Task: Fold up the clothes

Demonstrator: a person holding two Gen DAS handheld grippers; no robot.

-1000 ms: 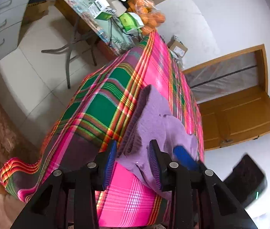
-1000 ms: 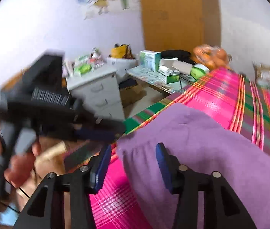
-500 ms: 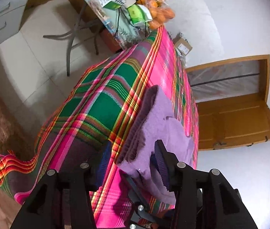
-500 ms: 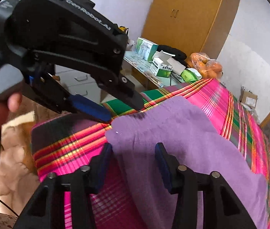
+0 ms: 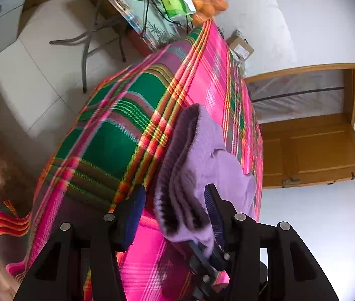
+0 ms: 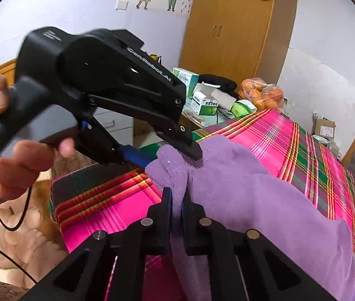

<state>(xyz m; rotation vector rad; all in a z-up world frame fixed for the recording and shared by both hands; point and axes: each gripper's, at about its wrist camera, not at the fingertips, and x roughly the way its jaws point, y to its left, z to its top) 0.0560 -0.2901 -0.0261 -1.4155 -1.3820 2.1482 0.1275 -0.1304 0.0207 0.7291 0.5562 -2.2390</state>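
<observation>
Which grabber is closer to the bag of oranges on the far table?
Left, by a little, as far as the pictures tell. The left gripper reaches over the purple cloth's near corner toward the oranges; the right gripper pinches that cloth further back.

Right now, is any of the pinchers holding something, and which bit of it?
The right gripper is closing on the purple garment, pinching its near edge by the corner. The left gripper is opening, with that corner between its jaws, not gripped.

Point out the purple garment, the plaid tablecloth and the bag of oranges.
purple garment (image 6: 252, 188): right wrist view, its flat middle.
plaid tablecloth (image 5: 127, 135): left wrist view, a green check.
bag of oranges (image 5: 207, 2): left wrist view, its middle.
</observation>
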